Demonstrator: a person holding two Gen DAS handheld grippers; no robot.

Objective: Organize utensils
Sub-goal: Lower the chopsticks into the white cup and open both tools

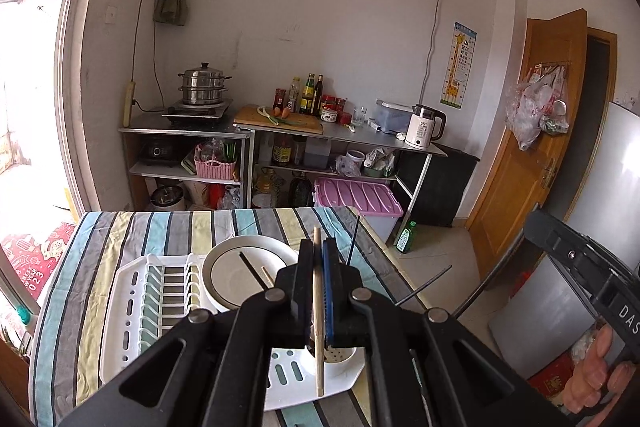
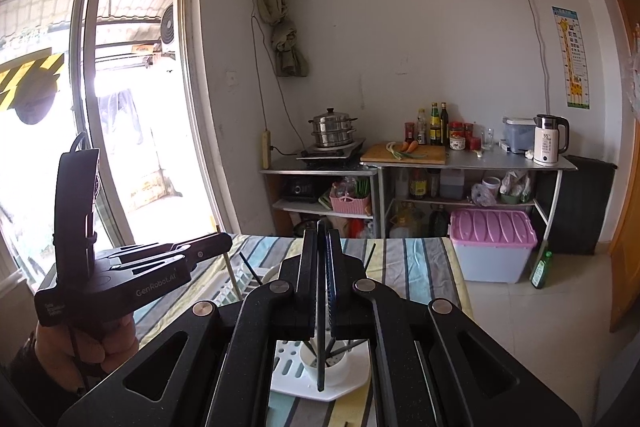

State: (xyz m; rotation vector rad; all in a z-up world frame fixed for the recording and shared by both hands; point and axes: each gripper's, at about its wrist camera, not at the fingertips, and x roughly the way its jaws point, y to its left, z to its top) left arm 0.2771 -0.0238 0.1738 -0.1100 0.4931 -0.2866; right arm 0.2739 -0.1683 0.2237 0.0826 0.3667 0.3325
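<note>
Carrying chopsticks to the holder: your left gripper (image 1: 316, 267) is clamped on a wooden chopstick (image 1: 318, 311), the white cup (image 1: 340, 357) just below its jaws, holding dark sticks; lower it in. In the right view, your right gripper (image 2: 322, 267) pinches a black chopstick (image 2: 321, 339) over that cup (image 2: 332, 367); drop it tip-first.

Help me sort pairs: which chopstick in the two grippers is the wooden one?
The chopstick in the left hand-held gripper: pale bare wood. The right hand-held gripper holds a black chopstick.
</note>
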